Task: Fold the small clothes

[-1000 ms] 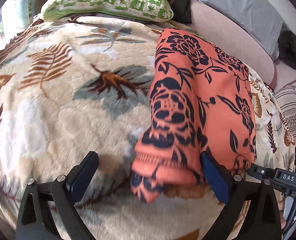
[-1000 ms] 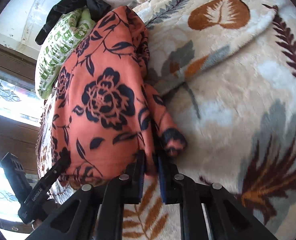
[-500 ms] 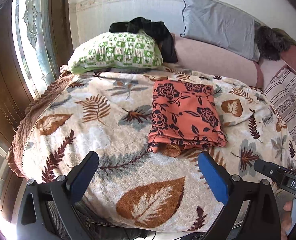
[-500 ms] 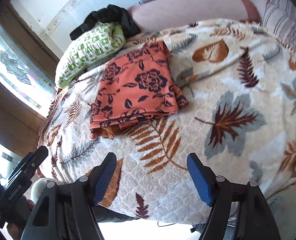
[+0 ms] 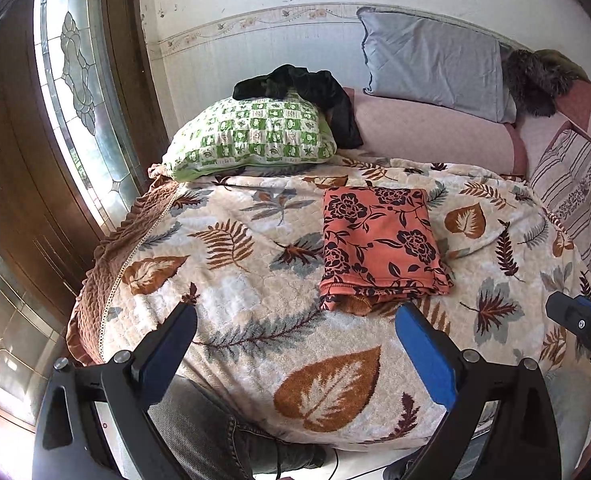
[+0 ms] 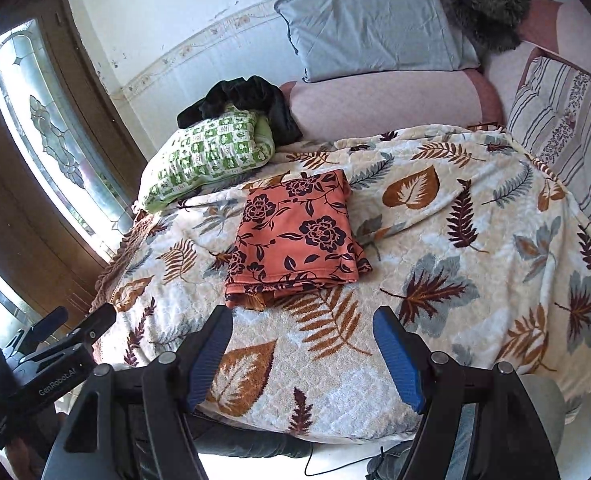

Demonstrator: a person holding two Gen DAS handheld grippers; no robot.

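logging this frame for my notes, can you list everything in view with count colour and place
folded cloth: 1, orange with dark flowers, middle of blanket
blanket: 1, cream with leaf print, covers bed
checked pillow: 1, green and white, far left
dark garment: 1, black, on checked pillow
grey pillow: 1, against wall
striped cushion: 1, far right
window: 1, patterned glass, left
left tool: open, empty
right tool: open, empty

Garment (image 5: 379, 248) ahead of jaws: orange, dark navy floral. Blanket (image 5: 255, 280): cream, brown-grey leaves. Pillow (image 5: 251, 136) beyond: green-white checks.
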